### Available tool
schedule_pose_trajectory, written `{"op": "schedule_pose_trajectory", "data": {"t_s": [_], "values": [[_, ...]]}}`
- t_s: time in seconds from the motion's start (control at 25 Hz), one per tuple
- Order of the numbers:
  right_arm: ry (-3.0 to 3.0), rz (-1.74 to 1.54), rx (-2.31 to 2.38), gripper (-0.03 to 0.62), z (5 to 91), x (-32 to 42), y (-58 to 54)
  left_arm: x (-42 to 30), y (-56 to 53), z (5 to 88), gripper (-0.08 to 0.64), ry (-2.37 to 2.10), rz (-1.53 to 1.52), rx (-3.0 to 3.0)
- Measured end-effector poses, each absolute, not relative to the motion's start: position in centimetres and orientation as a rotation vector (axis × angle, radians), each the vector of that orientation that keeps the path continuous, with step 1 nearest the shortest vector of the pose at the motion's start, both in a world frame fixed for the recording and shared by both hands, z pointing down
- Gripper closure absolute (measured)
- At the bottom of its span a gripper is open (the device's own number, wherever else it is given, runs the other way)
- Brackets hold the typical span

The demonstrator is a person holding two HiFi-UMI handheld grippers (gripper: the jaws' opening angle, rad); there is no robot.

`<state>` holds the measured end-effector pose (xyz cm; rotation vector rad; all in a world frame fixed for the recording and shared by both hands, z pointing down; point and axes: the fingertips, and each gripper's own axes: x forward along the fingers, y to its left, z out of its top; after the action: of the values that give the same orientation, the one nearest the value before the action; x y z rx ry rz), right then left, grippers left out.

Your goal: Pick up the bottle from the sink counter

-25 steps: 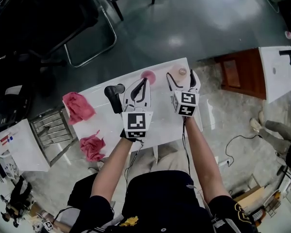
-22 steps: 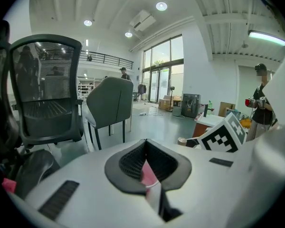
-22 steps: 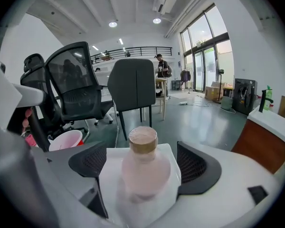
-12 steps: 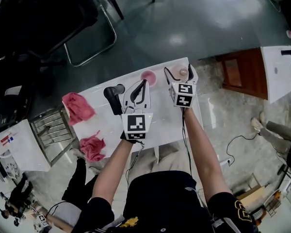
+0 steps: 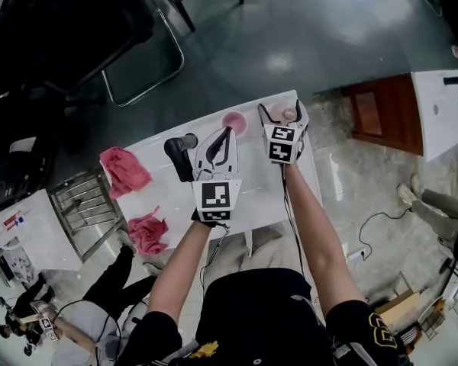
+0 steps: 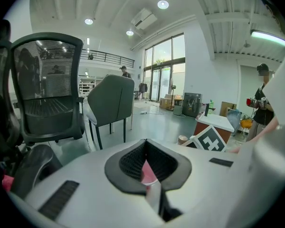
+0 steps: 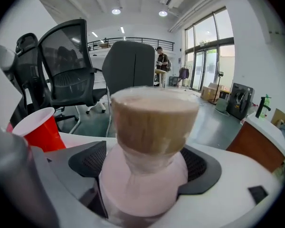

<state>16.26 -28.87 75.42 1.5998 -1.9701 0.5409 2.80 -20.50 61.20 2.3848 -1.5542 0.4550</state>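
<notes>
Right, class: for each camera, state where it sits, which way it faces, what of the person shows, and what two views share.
Head view: on the person's head, looking steeply down at the white table; both forearms, left gripper and right gripper show.
Left gripper view: on the left gripper, looking along its closed jaws towards chairs; the right gripper's marker cube shows.
Right gripper view: on the right gripper, facing the bottle between its spread jaws.
Shared: head and right gripper views both show bottle and red cup.
</notes>
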Motion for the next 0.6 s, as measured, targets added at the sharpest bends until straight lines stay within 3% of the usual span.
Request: {"op": "schedule_pose_trajectory", "data": {"t_s": [0.6], "values": [[-1.956,0.428,1.602,0.140,75.59,16.30,-28.65,2.86,-19.55,61.37,0.541,-1.538,0.448,2.384]]}}
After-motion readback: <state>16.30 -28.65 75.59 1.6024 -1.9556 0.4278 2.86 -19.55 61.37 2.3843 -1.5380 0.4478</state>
